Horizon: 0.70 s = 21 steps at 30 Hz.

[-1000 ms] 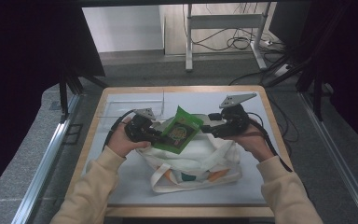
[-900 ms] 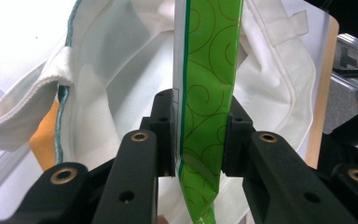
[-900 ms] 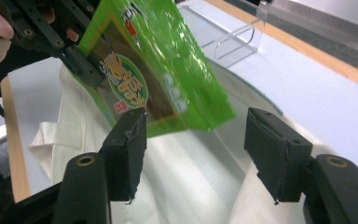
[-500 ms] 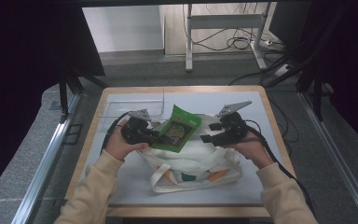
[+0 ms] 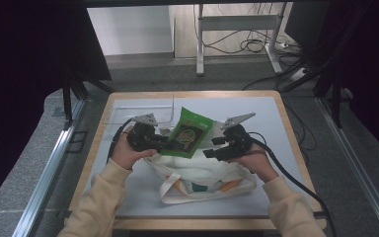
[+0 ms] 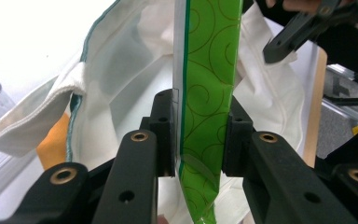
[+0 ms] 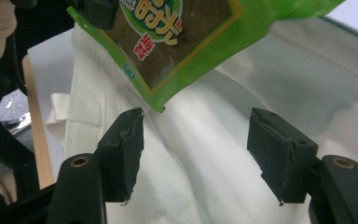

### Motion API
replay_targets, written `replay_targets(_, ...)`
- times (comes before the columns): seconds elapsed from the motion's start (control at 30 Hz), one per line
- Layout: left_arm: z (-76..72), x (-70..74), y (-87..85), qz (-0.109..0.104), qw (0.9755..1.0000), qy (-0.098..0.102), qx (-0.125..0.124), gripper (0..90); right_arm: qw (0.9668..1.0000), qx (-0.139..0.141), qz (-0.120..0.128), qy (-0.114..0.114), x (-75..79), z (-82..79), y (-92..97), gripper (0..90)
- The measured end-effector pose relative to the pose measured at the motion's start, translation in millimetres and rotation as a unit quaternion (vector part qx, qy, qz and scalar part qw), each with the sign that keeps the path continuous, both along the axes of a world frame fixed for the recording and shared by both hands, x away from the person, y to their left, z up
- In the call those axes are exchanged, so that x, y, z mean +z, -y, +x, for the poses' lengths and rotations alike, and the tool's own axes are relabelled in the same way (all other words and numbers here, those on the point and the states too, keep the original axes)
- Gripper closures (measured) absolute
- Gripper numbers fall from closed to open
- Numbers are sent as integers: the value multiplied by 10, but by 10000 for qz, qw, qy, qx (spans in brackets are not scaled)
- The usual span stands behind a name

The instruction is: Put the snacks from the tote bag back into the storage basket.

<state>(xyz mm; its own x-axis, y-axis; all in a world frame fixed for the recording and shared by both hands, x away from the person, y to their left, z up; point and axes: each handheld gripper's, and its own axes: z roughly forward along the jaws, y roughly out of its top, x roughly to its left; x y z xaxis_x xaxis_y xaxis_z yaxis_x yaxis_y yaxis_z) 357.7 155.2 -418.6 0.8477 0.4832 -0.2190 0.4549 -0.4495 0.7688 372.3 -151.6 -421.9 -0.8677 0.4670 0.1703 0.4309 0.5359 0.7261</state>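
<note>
Now the right tool (image 5: pixel 211 148) sits lower, beside the green pouch (image 5: pixel 189 132).

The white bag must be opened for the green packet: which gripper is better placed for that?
Right. The right gripper is open just above the white bag, while the left gripper is clamped on the green packet.
</note>
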Motion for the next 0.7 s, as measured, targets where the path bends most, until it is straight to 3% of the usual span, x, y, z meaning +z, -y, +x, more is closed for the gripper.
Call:
replay_targets(0.47,-54,36,35,-93,9999,73,-103,717,9994,188,254,-163,-218,37,-187,360)
replay_targets(0.7,-73,27,88,-225,9994,96,-248,717,9980,369,490,-143,-229,54,-233,381)
